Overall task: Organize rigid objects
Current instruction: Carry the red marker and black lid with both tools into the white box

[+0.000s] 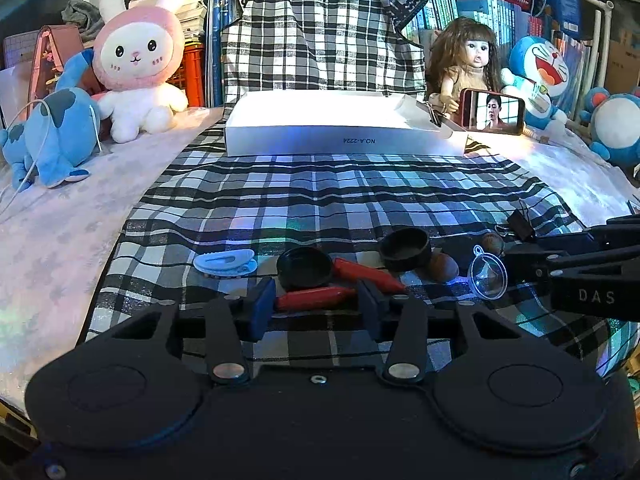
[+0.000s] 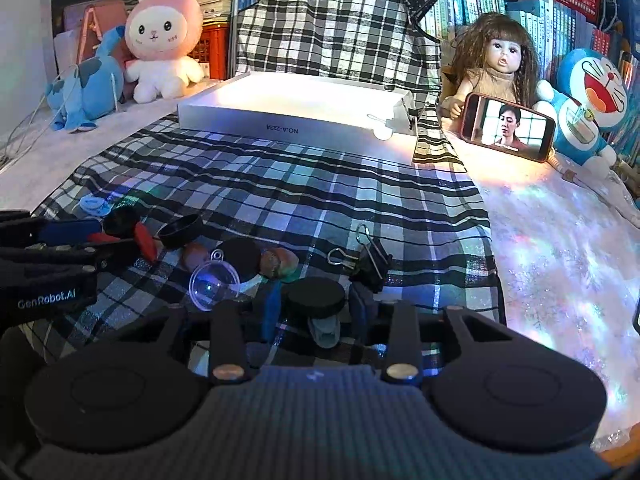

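Observation:
My left gripper (image 1: 316, 292) is shut on a short red stick (image 1: 316, 298) that lies crosswise, one end against each blue pad. Just beyond lie a second red stick (image 1: 368, 274), a black cap (image 1: 304, 268), a black ring cap (image 1: 404, 248), a white clip (image 1: 226, 262), brown nuts (image 1: 442, 266) and a clear funnel (image 1: 488, 276). My right gripper (image 2: 316, 292) holds a round black cap (image 2: 316, 300) between its pads, low over the checked cloth (image 2: 280, 200). A black binder clip (image 2: 372, 260) lies just ahead of it. The white box (image 2: 280, 124) stands open at the far end.
Plush toys (image 1: 136, 64) sit at the back left. At the back right are a doll (image 2: 496, 64), a phone (image 2: 508, 126) propped with its screen lit, and a blue plush (image 2: 592, 92). Books and crates line the back. The cloth between the objects and the box is bare.

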`<state>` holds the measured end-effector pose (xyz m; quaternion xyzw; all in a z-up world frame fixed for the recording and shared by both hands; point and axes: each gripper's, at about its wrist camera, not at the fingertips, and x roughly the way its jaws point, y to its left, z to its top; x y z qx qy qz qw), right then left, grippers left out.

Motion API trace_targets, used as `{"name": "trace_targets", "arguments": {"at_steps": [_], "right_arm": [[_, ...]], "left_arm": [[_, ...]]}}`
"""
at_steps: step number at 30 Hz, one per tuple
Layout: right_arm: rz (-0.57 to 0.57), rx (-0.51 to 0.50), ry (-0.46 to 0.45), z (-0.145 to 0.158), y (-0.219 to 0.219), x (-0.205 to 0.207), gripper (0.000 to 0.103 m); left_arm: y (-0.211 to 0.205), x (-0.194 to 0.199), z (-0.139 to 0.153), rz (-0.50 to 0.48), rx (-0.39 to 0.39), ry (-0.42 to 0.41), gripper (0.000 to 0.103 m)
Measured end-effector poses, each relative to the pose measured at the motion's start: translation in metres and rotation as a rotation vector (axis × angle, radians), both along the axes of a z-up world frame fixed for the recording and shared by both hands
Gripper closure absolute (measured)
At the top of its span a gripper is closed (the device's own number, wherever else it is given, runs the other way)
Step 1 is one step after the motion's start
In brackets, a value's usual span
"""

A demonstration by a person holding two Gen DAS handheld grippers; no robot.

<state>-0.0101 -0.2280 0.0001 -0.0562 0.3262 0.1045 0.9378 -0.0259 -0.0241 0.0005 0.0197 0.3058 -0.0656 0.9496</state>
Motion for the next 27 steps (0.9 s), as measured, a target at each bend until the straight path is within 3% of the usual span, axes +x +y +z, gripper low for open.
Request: {"name": "trace_targets", "arguments": {"at_steps": [4,6,8,10,15,16,17,27], "right_arm": [[-0.009,0.020,0.007,0.001,-0.001,0.003,0.053],[-0.015,0.022,0.007,0.001,-0.001,0.004,0.053],[-0.023,0.027,0.009,0.001,-0.002,0.005,0.054],[-0.035,0.037,0.008,0.001,-0.002,0.006,0.063],[-0.031,0.029,0.008,0.001,0.000,0.005,0.064],[-0.030,0.028,0.008,0.001,0.000,0.005,0.064],[-0.031,0.030,0.009,0.001,0.000,0.005,0.065],[-0.040,0.062,-0.014,0.009,-0.004,0.001,0.065]], "left_arm": [[0.000,-0.004,0.005,0.020,-0.006,0.013,0.057],[0.000,-0.009,0.010,0.030,-0.006,-0.006,0.047],[0.000,-0.012,0.012,0.037,0.003,-0.011,0.046],[-0.001,-0.011,0.011,0.036,0.000,-0.012,0.046],[-0.002,-0.003,0.002,0.043,-0.016,0.016,0.049],[-0.001,-0.002,0.001,0.045,-0.017,0.012,0.051],[-0.001,-0.002,0.000,0.045,-0.015,0.009,0.061],[0.004,-0.005,0.009,0.043,-0.027,0.001,0.061]]}}
